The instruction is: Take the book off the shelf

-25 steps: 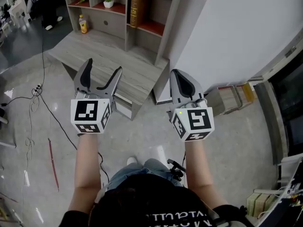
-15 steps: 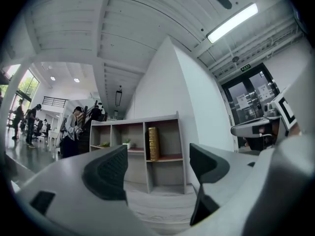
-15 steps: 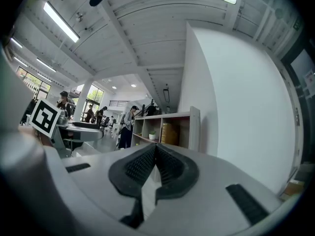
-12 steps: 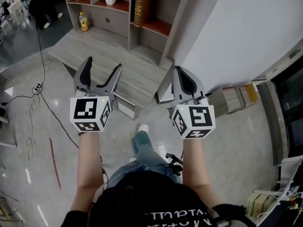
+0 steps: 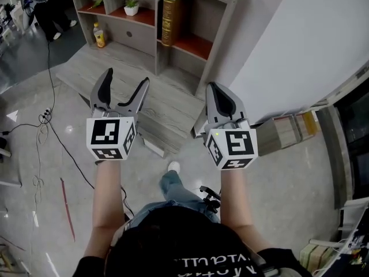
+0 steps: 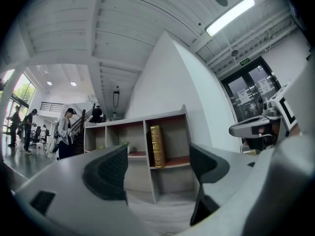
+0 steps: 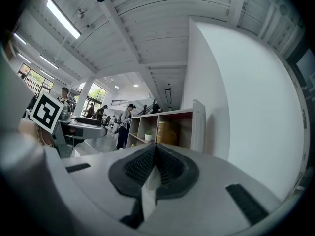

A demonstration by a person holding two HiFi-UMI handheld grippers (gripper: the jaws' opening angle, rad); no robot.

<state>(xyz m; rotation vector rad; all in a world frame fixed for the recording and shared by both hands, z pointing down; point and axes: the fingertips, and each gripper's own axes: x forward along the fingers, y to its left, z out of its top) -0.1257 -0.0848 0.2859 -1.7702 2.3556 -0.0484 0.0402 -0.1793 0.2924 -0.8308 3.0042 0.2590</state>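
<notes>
- The white wall (image 5: 300, 33) fills the right of my head view, and the grey glossy floor (image 5: 46, 154) spreads out under both grippers.
- The open wooden shelf (image 5: 226, 33) stands against that wall, with grey frames and red-brown boards.
- A grey wood-grain desk top (image 5: 124, 56) runs in front of the shelf, lower down.
- The book (image 5: 171, 17) stands upright in the shelf's right-hand compartment, close to the divider on that compartment's left side. It is thick, with a brown spine, gold tooling and pale page edges on top. The left gripper view shows it straight ahead (image 6: 157, 145), well away from both grippers.
- The left gripper (image 5: 125, 81) hovers over the desk's near edge. Its jaws are spread wide with nothing between them (image 6: 158, 167).
- The right gripper (image 5: 216, 91) is level with it, near the shelf's right corner. Its ribbed pads are pressed together on nothing (image 7: 155, 161).
- A yellow bottle (image 5: 100, 35) stands on the desk by the shelf's left end.
- A small potted plant (image 5: 131, 7) sits in a compartment left of the book.
</notes>
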